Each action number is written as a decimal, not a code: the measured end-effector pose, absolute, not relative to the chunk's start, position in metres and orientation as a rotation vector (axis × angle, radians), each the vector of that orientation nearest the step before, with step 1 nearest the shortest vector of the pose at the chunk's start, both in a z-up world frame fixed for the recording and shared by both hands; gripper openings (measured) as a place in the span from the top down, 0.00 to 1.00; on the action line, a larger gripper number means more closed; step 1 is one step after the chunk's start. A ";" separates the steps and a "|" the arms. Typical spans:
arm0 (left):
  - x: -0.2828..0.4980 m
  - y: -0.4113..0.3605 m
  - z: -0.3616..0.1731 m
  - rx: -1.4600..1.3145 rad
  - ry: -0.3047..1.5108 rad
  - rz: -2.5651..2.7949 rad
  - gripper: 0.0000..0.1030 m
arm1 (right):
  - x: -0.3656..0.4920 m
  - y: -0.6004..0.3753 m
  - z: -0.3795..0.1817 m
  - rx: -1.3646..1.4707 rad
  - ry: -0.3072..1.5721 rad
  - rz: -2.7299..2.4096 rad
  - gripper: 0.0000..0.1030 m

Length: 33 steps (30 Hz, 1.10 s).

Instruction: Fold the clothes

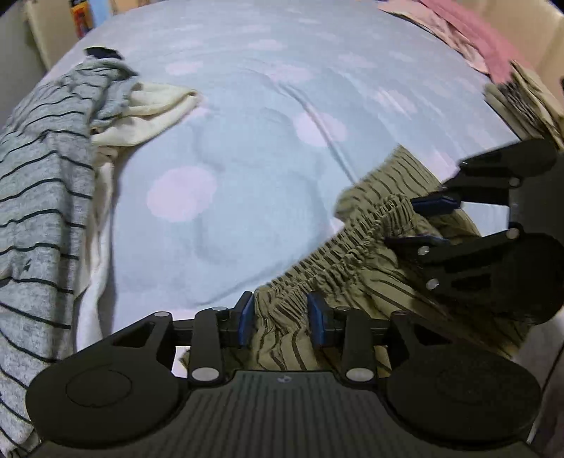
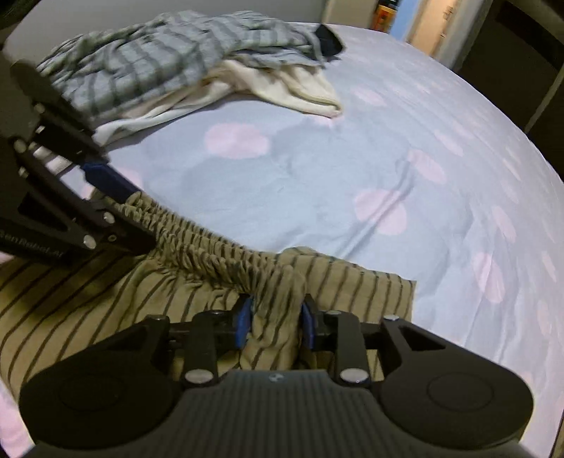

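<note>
Olive striped shorts (image 1: 352, 260) with a gathered elastic waistband lie at the near edge of the bed; they also show in the right wrist view (image 2: 105, 303). My left gripper (image 1: 282, 319) is shut on one end of the waistband. My right gripper (image 2: 275, 319) is shut on the other end, with bunched fabric between its blue pads. The right gripper shows in the left wrist view (image 1: 419, 222), and the left gripper shows in the right wrist view (image 2: 120, 197). The waistband stretches between them.
A grey striped garment (image 1: 42, 183) and a cream garment (image 1: 148, 112) are piled on the light blue bed sheet (image 1: 246, 148) with pink dots. Pink cloth (image 1: 469, 38) and folded clothes (image 1: 525, 102) lie at the far right. A doorway (image 2: 433, 21) shows beyond the bed.
</note>
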<state>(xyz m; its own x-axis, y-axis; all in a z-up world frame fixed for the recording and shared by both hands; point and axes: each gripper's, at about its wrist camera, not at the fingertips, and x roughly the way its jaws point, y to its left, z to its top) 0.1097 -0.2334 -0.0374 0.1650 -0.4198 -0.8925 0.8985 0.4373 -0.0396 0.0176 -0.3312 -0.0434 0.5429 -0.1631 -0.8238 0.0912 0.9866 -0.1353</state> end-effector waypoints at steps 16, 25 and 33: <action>0.072 -0.157 0.013 0.398 0.956 -1.046 0.56 | -0.064 -0.346 0.015 0.213 0.805 -0.286 0.46; 0.028 -0.112 -0.021 0.436 0.991 -1.126 0.52 | -0.132 -0.347 -0.005 0.221 0.873 -0.275 0.48; 0.025 -0.125 -0.052 0.391 1.118 -1.093 0.91 | -0.138 -0.356 -0.031 0.267 0.930 -0.337 0.91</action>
